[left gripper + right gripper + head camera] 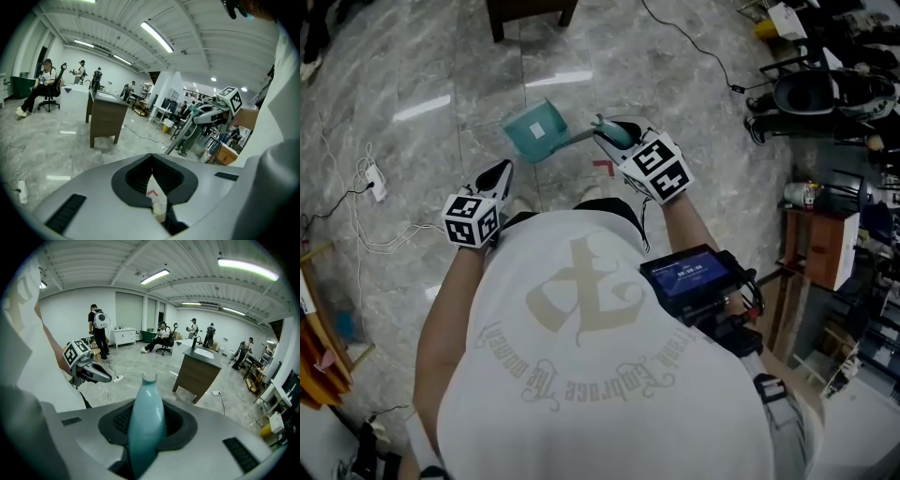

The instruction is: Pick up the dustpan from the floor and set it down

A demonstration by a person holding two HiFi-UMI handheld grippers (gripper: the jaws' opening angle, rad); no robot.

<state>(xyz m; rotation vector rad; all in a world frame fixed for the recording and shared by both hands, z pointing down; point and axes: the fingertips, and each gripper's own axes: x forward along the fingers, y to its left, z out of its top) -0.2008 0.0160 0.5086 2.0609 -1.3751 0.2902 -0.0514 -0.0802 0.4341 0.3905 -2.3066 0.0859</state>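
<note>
Plainly, the right gripper view is showing what the head view is only hinting at: the right hand-held gripper [146, 417] is pinching the teal handle of the dustpan [149, 392]. From above, the dustpan is running lengthwise from that grip toward the upper left, pan end leading, over the grey floor [441, 56]. The left hand-held gripper [151, 161] is pressed together, holding nothing.

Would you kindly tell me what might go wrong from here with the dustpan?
The right gripper holds the dustpan by its handle alone, so it may twist or slip on lowering. The left gripper is shut and empty, giving no support. The floor cable nearby could trip.
</note>
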